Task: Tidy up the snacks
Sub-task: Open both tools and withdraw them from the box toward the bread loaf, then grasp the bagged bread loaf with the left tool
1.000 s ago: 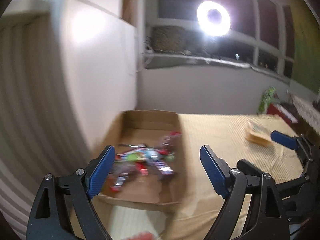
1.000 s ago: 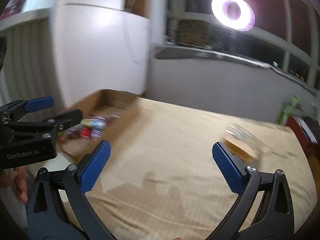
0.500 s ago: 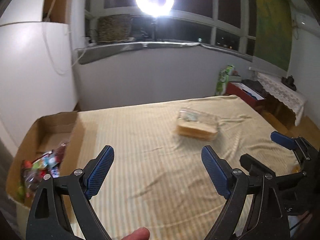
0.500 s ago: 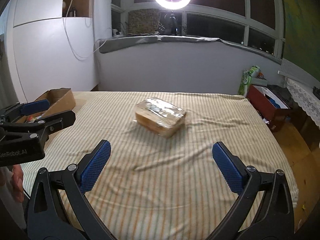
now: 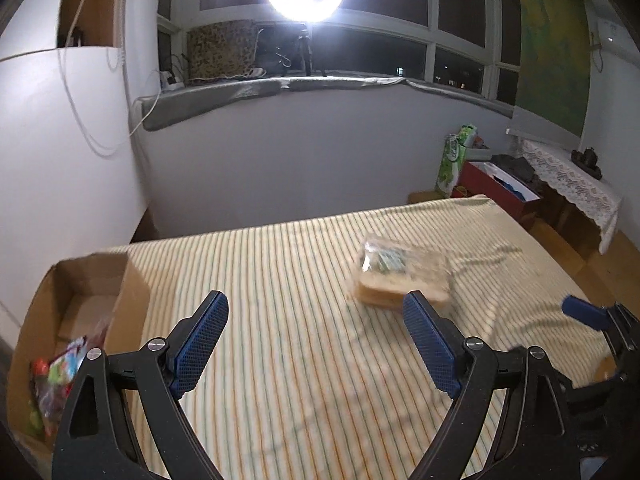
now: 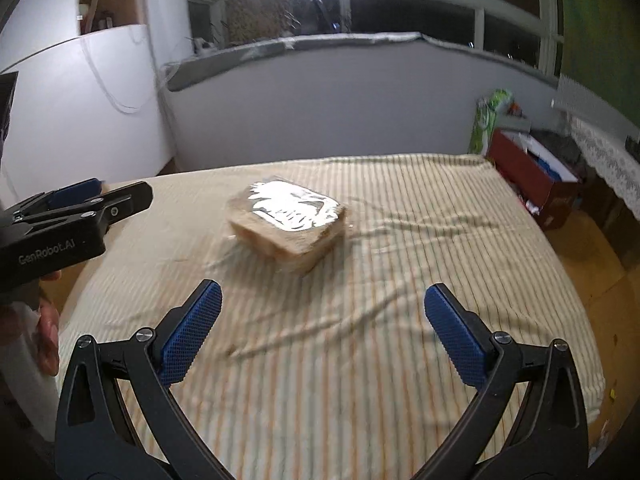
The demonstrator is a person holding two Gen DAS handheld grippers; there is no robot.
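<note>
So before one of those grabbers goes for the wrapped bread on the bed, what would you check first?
1. Right hand-held gripper open and empty: ok.
2. Left hand-held gripper open and empty: ok.
3. Bag of sliced bread lying alone on the striped bedspread, nothing touching it: ok.
4. Bread lined up between the right fingers: not ok, it sits ahead and slightly left, not yet between them.
5. Cardboard box open, with room beside the snack packets: ok.
6. Whether the glossy wrap will slip in the grip: cannot tell.
</note>
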